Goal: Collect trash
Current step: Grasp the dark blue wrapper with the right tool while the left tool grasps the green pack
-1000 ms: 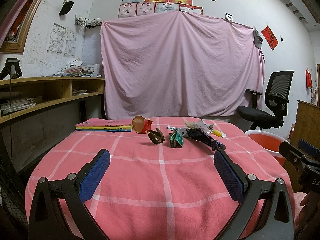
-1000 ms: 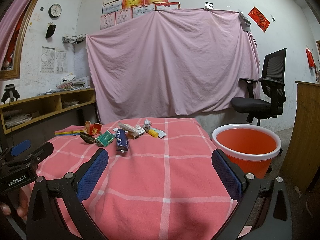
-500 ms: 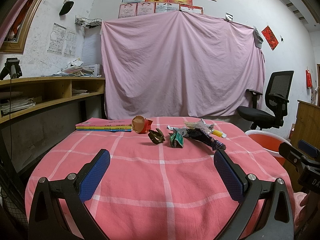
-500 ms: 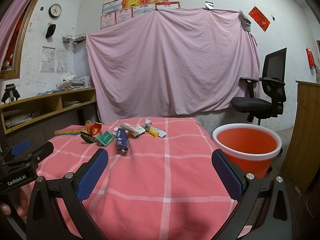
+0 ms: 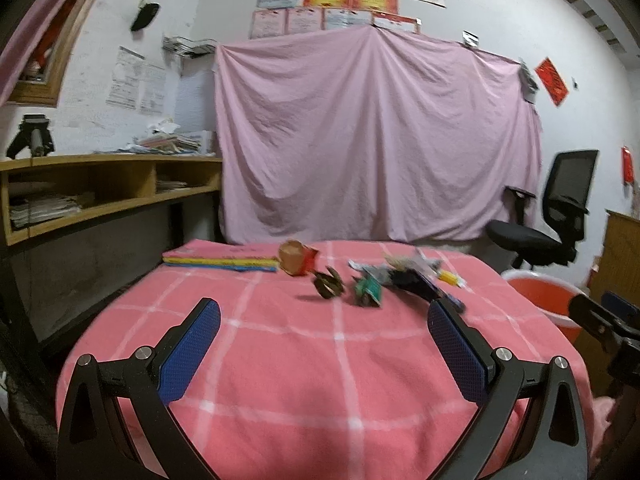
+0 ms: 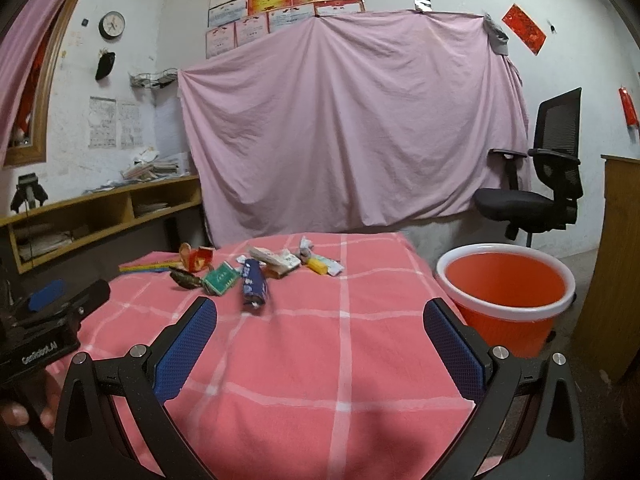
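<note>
Several pieces of trash lie in a loose row across the far half of the pink checked table (image 6: pixel 340 344): a crumpled red carton (image 6: pixel 195 257), a dark wrapper (image 6: pixel 183 279), a green packet (image 6: pixel 219 277), a blue wrapper (image 6: pixel 253 285), pale wrappers (image 6: pixel 276 261) and a yellow piece (image 6: pixel 317 266). The same carton (image 5: pixel 296 257), green packet (image 5: pixel 368 290) and dark wrapper (image 5: pixel 327 283) appear blurred in the left wrist view. My left gripper (image 5: pixel 325 350) and right gripper (image 6: pixel 320 344) both hang open over the near cloth, holding nothing. An orange bucket (image 6: pixel 505 285) stands right of the table.
Flat books (image 5: pixel 224 260) lie at the table's far left corner. A wooden shelf unit (image 5: pixel 100 188) runs along the left wall. A black office chair (image 6: pixel 536 196) stands behind the bucket, and a wooden cabinet (image 6: pixel 616 264) is at the far right. A pink sheet (image 6: pixel 352 120) covers the back wall.
The left wrist view has become blurred and shifted slightly as the left gripper starts moving. The right gripper has edged a little toward the trash. Both stay open.
</note>
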The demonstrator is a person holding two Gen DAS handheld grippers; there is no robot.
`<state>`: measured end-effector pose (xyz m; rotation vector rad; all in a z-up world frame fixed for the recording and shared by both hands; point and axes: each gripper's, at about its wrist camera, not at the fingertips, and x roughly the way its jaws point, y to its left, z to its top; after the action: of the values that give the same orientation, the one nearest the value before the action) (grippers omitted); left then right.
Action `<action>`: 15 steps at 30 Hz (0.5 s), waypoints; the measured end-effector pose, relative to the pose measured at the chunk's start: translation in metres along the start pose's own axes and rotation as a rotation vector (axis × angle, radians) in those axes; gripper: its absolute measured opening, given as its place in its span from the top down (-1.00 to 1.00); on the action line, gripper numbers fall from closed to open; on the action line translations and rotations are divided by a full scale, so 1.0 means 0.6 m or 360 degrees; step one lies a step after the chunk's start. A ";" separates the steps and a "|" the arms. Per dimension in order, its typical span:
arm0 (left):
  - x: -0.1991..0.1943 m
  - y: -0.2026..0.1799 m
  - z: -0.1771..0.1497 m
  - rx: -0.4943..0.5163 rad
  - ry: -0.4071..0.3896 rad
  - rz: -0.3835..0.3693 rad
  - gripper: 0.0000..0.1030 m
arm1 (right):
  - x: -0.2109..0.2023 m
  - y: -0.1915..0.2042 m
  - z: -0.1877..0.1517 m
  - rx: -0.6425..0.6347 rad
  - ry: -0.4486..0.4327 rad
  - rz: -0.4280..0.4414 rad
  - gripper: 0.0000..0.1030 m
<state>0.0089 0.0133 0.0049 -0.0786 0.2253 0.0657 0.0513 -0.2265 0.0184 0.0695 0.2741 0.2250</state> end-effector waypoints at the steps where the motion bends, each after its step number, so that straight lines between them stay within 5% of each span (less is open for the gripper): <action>1: 0.008 0.006 0.004 -0.0012 -0.0009 0.0020 -0.97 | 0.003 0.001 0.006 0.0000 0.0000 0.0011 -1.00; 15: 0.084 0.071 0.084 -0.0034 -0.0111 0.0039 -0.97 | 0.116 0.033 0.085 -0.0134 -0.0051 0.0196 -1.00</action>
<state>0.0657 0.0629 0.0395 -0.0945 0.1557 0.0951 0.1264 -0.1931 0.0513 0.0066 0.2283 0.3569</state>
